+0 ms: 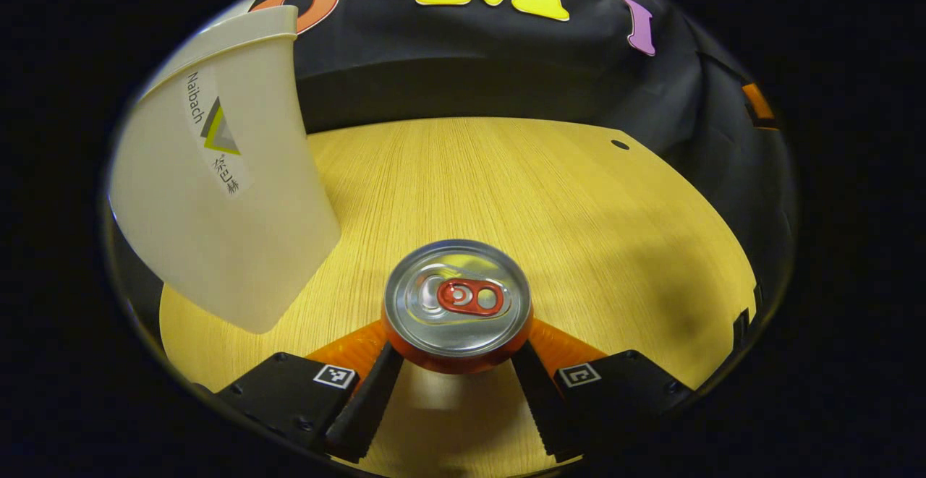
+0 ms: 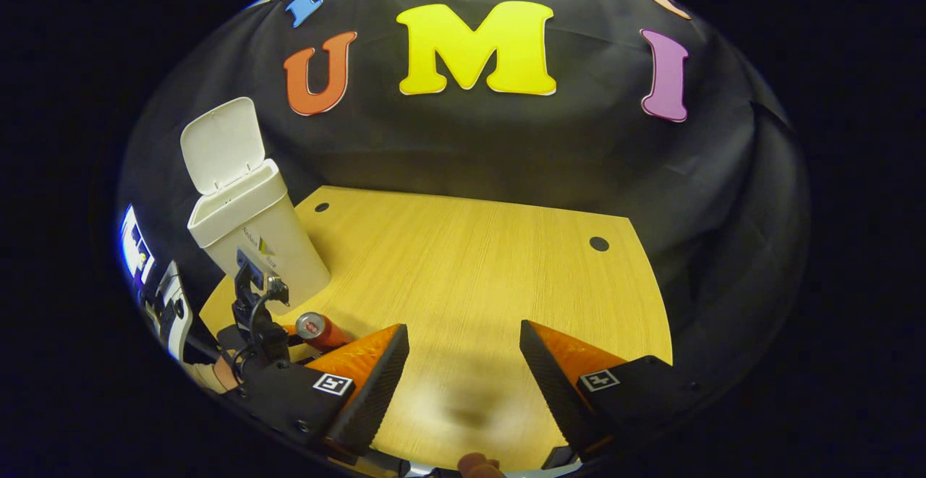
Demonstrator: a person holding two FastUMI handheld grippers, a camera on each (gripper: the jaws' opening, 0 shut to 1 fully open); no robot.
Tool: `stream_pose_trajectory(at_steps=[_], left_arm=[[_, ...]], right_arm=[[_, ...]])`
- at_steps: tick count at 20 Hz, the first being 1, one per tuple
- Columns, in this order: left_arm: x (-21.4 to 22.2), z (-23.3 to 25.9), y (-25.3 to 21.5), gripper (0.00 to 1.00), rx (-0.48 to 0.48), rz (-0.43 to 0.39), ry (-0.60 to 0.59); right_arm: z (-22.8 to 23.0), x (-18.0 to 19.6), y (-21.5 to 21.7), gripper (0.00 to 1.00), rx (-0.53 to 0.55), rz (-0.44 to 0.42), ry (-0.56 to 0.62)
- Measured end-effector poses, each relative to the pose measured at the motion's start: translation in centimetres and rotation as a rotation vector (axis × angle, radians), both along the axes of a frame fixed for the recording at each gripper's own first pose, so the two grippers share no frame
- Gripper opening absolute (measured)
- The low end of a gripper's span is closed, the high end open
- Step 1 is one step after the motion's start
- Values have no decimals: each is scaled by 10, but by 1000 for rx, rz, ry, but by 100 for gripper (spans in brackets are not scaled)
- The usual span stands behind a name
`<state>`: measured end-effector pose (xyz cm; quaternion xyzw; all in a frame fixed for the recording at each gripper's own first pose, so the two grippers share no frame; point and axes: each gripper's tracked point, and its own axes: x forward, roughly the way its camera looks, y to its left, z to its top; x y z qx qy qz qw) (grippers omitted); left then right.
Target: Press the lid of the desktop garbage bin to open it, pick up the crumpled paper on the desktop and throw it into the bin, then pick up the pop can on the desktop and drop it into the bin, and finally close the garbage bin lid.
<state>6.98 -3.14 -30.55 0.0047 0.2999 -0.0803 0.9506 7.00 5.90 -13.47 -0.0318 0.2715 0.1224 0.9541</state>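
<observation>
An orange pop can [image 1: 457, 297] with a silver top and a red tab sits between my left gripper's [image 1: 458, 337] fingers, which press on its two sides; its top faces the camera. The white garbage bin [image 1: 217, 196] rises close by on the left. In the right gripper view the bin [image 2: 264, 236] stands at the table's far left with its lid [image 2: 221, 142] swung up and open. In front of it, the left gripper [image 2: 289, 335] holds the tilted can [image 2: 316, 329]. My right gripper [image 2: 463, 362] hovers open over the table, with nothing between its fingers.
The wooden table [image 2: 470, 268] has round holes [image 2: 599, 243] near its back edge, and its right edge curves away. Black cloth walls close in behind and to the right. A hand [image 2: 210, 375] holds the left gripper at the lower left.
</observation>
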Motion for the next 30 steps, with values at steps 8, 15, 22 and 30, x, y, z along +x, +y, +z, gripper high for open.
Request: stream_pose_trajectory(at_steps=[8,15,22,30], left_arm=[[-51,78,9,86,-36,20,-5],[-61,177,45,86,-100,121,-73],[-68,284,99,86,-61,186,-230],[7,297,197,86,-64,351,-246]], right_arm=[[-20,5,-7,98,22,26,14],[-36,15,-1,98,29,83,29],[-44,26,12,98,69,85,62],[-54,20,5,97,98,-7,114]])
